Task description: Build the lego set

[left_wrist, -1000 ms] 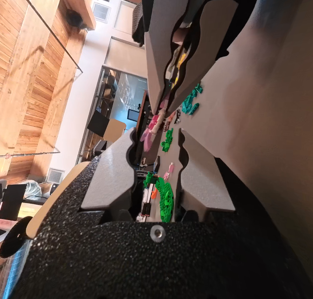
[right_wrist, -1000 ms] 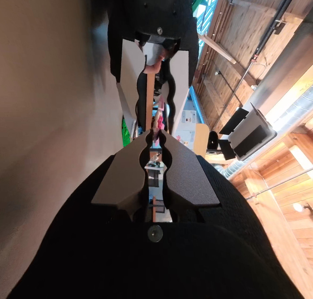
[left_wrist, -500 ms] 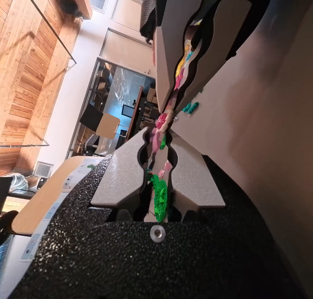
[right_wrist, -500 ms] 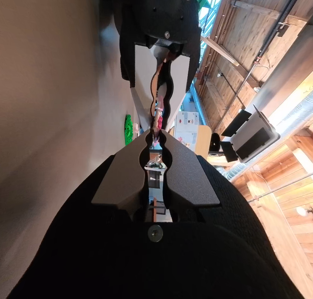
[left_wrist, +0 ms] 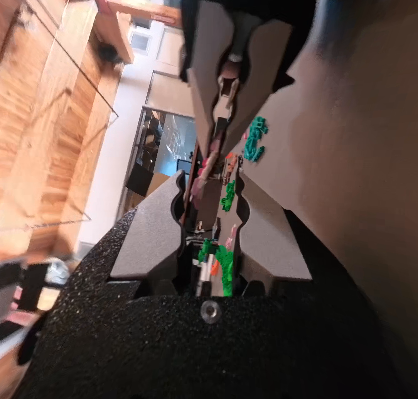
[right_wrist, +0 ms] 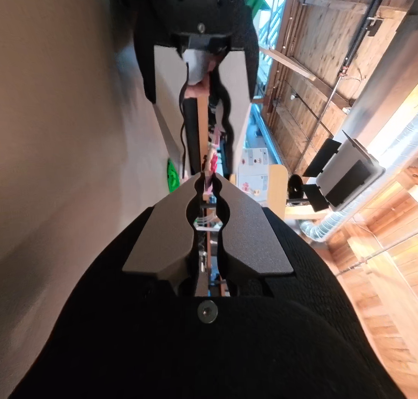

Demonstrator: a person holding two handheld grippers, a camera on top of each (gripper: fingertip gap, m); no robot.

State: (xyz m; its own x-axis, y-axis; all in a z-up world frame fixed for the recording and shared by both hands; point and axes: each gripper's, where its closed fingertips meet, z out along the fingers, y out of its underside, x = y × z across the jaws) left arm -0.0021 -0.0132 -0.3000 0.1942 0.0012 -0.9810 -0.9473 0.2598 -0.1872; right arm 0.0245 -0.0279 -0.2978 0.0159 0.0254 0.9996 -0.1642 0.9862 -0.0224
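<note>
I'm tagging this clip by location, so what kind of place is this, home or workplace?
Probably a shared workshop or studio-style office rather than a home: wood-plank walls and ceiling, an exposed flexible duct, and a glass-walled room beyond the table strewn with lego pieces.

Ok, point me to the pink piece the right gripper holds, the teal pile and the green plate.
pink piece (right_wrist: 208,185), right wrist view, part showing between the fingertips.
teal pile (left_wrist: 255,139), left wrist view, middle of the heap.
green plate (right_wrist: 172,178), right wrist view, visible edge.
</note>
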